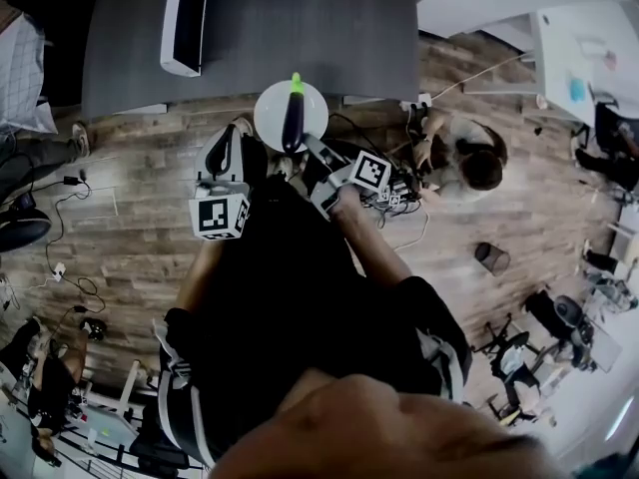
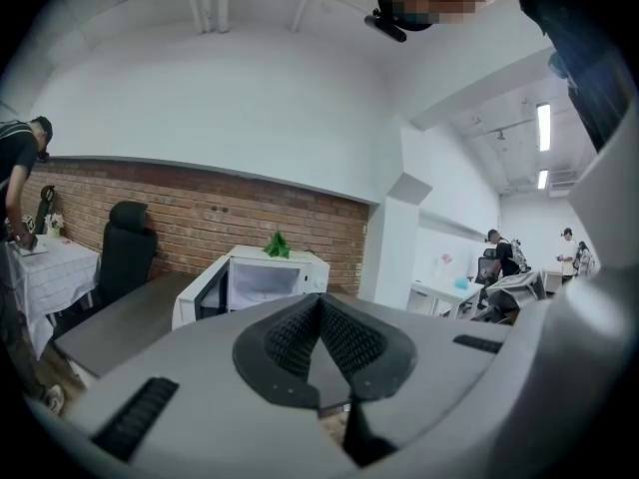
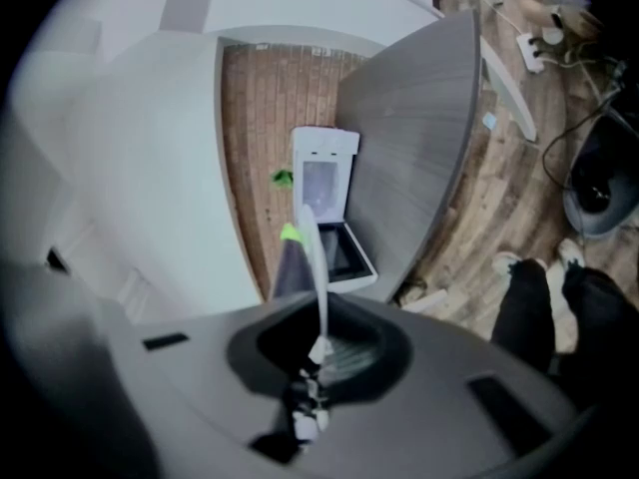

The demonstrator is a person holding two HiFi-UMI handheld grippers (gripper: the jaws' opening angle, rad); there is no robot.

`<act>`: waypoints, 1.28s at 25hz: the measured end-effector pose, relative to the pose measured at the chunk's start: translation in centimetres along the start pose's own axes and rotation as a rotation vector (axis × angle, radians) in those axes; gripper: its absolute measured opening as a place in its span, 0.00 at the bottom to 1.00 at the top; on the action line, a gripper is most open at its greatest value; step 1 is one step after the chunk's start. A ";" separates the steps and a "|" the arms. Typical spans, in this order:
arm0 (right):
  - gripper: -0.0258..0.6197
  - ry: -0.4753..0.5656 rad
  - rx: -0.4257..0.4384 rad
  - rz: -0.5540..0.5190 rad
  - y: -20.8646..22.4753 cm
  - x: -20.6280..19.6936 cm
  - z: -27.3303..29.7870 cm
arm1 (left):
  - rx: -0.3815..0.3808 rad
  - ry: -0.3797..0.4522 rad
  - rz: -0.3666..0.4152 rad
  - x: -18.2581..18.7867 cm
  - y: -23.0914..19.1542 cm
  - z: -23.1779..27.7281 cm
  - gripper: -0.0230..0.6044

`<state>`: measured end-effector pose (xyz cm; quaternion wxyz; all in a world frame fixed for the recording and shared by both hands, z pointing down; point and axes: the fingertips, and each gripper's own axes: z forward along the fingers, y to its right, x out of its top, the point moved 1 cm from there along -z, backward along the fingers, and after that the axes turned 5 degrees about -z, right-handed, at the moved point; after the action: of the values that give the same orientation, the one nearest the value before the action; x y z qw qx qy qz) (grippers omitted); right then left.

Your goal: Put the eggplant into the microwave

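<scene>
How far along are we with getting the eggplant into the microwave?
Done: the microwave stands on the table with its door open, and the eggplant lies on a white plate. In hand: the right gripper clamps the plate's rim. Left: carry it over and set it inside.

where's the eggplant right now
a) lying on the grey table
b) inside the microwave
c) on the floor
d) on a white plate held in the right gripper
d: the eggplant lies on the white plate, whose rim the right gripper pinches between its fingers, short of the open microwave.
</scene>
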<state>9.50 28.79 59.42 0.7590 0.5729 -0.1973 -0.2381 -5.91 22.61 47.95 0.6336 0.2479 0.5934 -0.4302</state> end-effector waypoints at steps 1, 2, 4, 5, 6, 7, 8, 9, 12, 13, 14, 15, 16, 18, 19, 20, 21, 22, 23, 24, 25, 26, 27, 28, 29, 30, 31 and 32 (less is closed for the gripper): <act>0.10 0.001 0.006 -0.007 -0.2 0.1 0.1 | -0.002 0.006 0.001 0.2 0.0 0.1 0.09; 0.10 0.002 0.015 -0.010 -0.4 0.1 0.3 | -0.001 0.012 -0.001 0.4 0.0 0.2 0.09; 0.10 0.005 0.019 -0.006 -0.6 0.0 0.3 | -0.002 0.015 -0.008 0.4 0.0 0.3 0.09; 0.10 0.007 0.014 -0.004 -0.5 0.1 0.3 | -0.002 0.014 -0.014 0.3 0.0 0.5 0.09; 0.10 0.008 0.009 -0.003 -0.4 0.4 0.5 | -0.001 0.015 -0.021 0.4 -0.2 0.9 0.09; 0.10 0.009 0.006 -0.001 -0.5 0.8 0.9 | 0.000 0.017 -0.025 0.6 -0.4 1.5 0.09; 0.10 0.011 0.006 0.002 -0.5 1.1 1.4 | 0.001 0.019 -0.026 0.7 -0.7 2.0 0.09; 0.10 0.013 0.007 0.005 -0.6 1.4 1.8 | -0.001 0.020 -0.027 0.8 -1.0 2.5 0.09; 0.10 0.022 0.002 0.009 -0.6 1.4 2.3 | -0.011 0.014 -0.034 0.4 -1.5 2.7 0.09; 0.10 0.025 0.001 0.008 -0.6 1.3 2.4 | -0.015 0.014 -0.034 0.3 -1.6 2.7 0.09; 0.10 0.026 0.000 0.006 -0.7 1.4 2.7 | -0.020 0.015 -0.034 0.3 -1.9 2.9 0.09; 0.10 0.028 0.001 0.005 -0.9 1.7 3.3 | -0.024 0.017 -0.032 0.5 -2.2 3.5 0.09; 0.10 0.030 0.000 0.005 -1.1 2.2 4.0 | -0.029 0.017 -0.031 0.7 -2.8 4.3 0.09; 0.10 0.036 -0.004 0.008 -1.5 3.1 5.5 | -0.034 0.013 -0.040 1.2 -3.8 6.1 0.09; 0.10 0.040 -0.006 0.010 -1.7 3.5 6.1 | -0.037 0.010 -0.045 1.4 -4.2 6.8 0.09; 0.10 0.044 -0.007 0.011 -1.8 3.8 6.6 | -0.043 0.007 -0.045 1.6 -4.6 7.4 0.09; 0.10 0.047 -0.007 0.012 -2.0 4.1 7.2 | -0.049 0.007 -0.042 1.9 -4.9 8.1 0.09; 0.10 0.050 -0.008 0.013 -2.2 4.4 7.8 | -0.054 0.011 -0.040 2.2 -5.2 8.7 0.09; 0.10 0.053 -0.010 0.013 -2.4 4.7 8.4 | -0.060 0.017 -0.041 2.7 -5.5 9.3 0.09; 0.10 0.056 -0.011 0.012 -2.7 5.1 9.0 | -0.066 0.022 -0.042 3.0 -5.9 10.0 0.09; 0.10 0.060 -0.008 0.010 -3.0 5.4 9.7 | -0.072 0.026 -0.041 3.4 -6.4 10.6 0.09; 0.10 0.065 -0.003 0.009 -3.3 5.7 10.3 | -0.077 0.028 -0.040 3.8 -6.8 11.1 0.09; 0.10 0.072 0.001 0.008 -3.6 6.0 10.9 | -0.084 0.029 -0.040 4.1 -7.3 11.7 0.09; 0.10 0.078 0.004 0.009 -3.9 6.4 11.5 | -0.092 0.029 -0.040 4.3 -7.7 12.3 0.09; 0.10 0.084 0.004 0.011 -4.2 6.7 12.1 | -0.101 0.028 -0.040 4.6 -8.0 12.9 0.09; 0.10 0.089 0.003 0.012 -4.5 7.0 12.7 | -0.110 0.027 -0.039 4.9 -8.4 13.4 0.09; 0.10 0.093 0.002 0.011 -4.9 7.3 13.3 | -0.119 0.027 -0.039 5.2 -8.7 14.0 0.09; 0.10 0.095 0.003 0.012 -5.2 7.7 14.1 | -0.128 0.026 -0.039 5.6 -9.0 14.5 0.09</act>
<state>6.96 12.19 58.39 0.7682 0.5835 -0.1646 -0.2059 -6.07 4.65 46.86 0.6320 0.2010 0.6323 -0.4005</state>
